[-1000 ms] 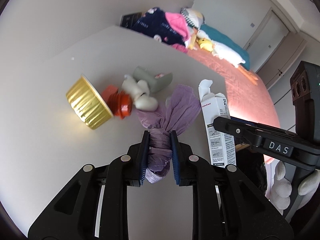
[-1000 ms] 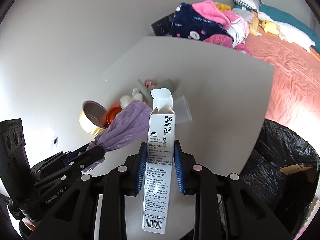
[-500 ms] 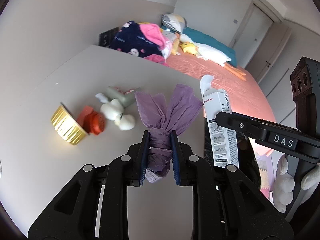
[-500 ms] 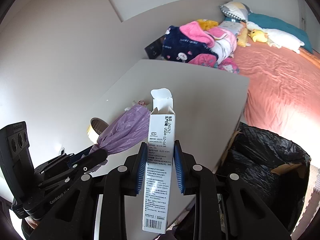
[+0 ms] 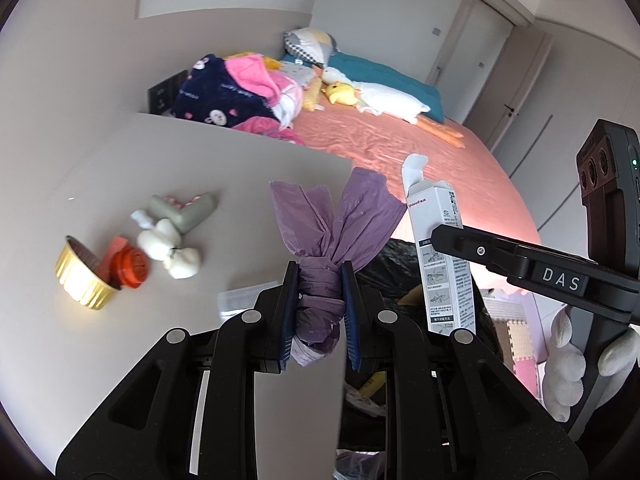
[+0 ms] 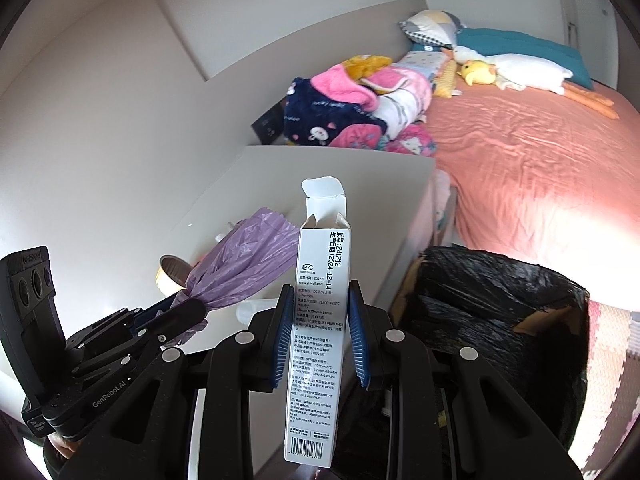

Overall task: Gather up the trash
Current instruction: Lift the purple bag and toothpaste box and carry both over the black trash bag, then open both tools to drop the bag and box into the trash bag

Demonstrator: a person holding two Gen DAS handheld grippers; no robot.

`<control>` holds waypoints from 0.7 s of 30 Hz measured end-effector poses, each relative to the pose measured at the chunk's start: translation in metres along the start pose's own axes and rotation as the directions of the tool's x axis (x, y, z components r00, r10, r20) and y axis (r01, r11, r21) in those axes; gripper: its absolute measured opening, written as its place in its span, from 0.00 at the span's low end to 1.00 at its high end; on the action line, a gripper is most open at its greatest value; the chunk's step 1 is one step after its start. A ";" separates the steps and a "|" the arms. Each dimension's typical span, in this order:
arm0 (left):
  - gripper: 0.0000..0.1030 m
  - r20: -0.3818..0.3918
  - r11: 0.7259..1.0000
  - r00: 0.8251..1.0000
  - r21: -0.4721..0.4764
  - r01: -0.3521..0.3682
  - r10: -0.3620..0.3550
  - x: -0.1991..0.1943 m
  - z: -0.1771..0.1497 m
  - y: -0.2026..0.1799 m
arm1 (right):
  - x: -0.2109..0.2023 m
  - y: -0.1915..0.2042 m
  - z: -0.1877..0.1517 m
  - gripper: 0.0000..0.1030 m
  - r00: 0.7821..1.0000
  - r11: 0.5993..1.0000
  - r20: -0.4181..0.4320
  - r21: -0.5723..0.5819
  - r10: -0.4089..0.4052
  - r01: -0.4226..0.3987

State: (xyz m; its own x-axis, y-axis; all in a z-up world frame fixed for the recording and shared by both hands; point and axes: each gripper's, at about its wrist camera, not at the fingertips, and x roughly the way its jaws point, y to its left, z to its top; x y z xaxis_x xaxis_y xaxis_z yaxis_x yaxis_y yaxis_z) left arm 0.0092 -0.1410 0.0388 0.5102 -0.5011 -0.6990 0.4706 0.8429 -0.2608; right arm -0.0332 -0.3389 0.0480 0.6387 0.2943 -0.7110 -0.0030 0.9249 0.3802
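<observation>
Left wrist view: the left tool (image 5: pixel 319 312) is clamped on the knotted neck of a purple plastic bag (image 5: pixel 336 224), its loose ends fanning upward over the right edge of the desk (image 5: pixel 240 168). The bag looks light, soft and crushable, likely a little slick, so the knot is the sound place to pinch it. More trash lies near the desk's left edge: a gold foil cup (image 5: pixel 82 278), an orange cap (image 5: pixel 130 268) touching it, white wadded lumps (image 5: pixel 170 254) and a grey-green angled piece (image 5: pixel 186 210). Beyond the desk's right edge sits a black-lined bin (image 5: pixel 390 256), with a salmon-covered bed (image 5: pixel 420 168) and doors further back.

Right wrist view: the right tool (image 6: pixel 319 332) grips a tall white carton (image 6: pixel 318 312) around its middle, flap open at the top. It seems empty, light and stiff yet easily dented; its flat sides suit the pads. The black bin liner (image 6: pixel 500 312) gapes just right of the desk's near corner, with foam floor tiles (image 6: pixel 612 360) beside it. Both items appear ready for dropping in.
</observation>
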 end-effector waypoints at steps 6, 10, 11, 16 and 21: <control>0.20 -0.015 0.998 0.999 0.043 0.034 -0.034 0.010 0.002 -0.027 | -0.020 -0.027 -0.005 0.28 0.999 0.999 0.026 0.040 -0.031 0.030; 0.20 -0.027 0.995 0.998 0.075 0.063 -0.061 0.016 0.002 -0.048 | -0.031 -0.045 -0.008 0.28 0.998 0.997 0.041 0.067 -0.050 0.047; 0.20 -0.030 0.994 0.997 0.083 0.068 -0.066 0.017 0.002 -0.052 | -0.036 -0.051 -0.009 0.28 0.997 0.996 0.048 0.078 -0.056 0.052; 0.20 -0.056 0.987 0.994 0.123 0.105 -0.098 0.026 0.004 -0.075 | -0.051 -0.071 -0.012 0.28 0.995 0.991 0.068 0.112 -0.076 0.068; 0.20 -0.088 0.977 0.987 0.157 0.145 -0.133 0.037 0.003 -0.094 | -0.065 -0.092 -0.017 0.28 0.991 0.984 0.083 0.151 -0.108 0.095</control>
State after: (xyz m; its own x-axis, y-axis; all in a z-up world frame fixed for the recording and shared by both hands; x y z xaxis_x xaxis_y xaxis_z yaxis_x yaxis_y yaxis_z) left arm -0.0136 -0.2395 0.0395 0.3777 -0.5892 -0.7143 0.6466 0.7200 -0.2520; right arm -0.0872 -0.4394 0.0493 0.6972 0.1711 -0.6962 0.1737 0.9018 0.3956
